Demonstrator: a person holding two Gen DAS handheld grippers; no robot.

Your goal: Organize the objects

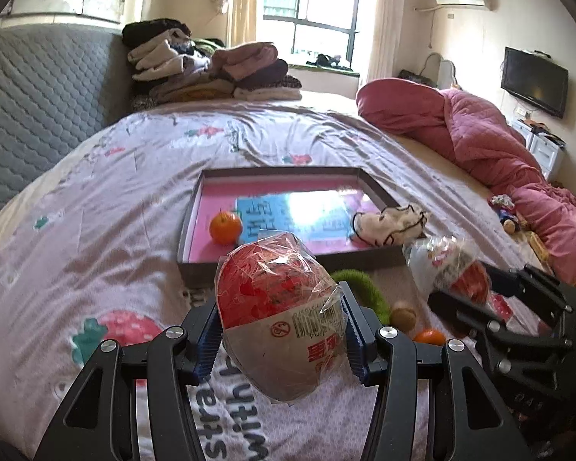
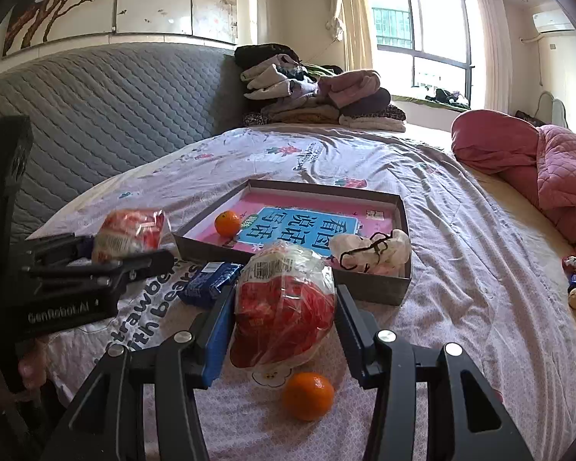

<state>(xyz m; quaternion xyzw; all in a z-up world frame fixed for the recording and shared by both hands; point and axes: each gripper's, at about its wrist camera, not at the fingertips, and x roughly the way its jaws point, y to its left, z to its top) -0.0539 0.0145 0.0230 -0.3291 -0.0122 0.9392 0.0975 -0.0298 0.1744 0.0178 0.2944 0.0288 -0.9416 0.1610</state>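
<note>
My left gripper [image 1: 280, 330] is shut on a red and white wrapped snack pack [image 1: 276, 315], held above the bedspread in front of a shallow grey box [image 1: 196, 199]. The box holds a pink book, an orange [image 1: 225, 227] and a white cloth pouch [image 1: 391, 223]. My right gripper [image 2: 284, 311] is shut on a second red wrapped snack pack [image 2: 284, 303], lifted near the box's front edge [image 2: 368, 288]. Each gripper shows in the other's view: the right one [image 1: 464, 288], the left one [image 2: 126, 246].
On the bedspread lie a loose orange [image 2: 307, 395], a blue packet [image 2: 211, 282], a green fuzzy item [image 1: 364, 288] and a brown ball [image 1: 403, 317]. Folded clothes [image 1: 211, 73] are piled at the headboard. A pink quilt [image 1: 480, 134] is heaped at right.
</note>
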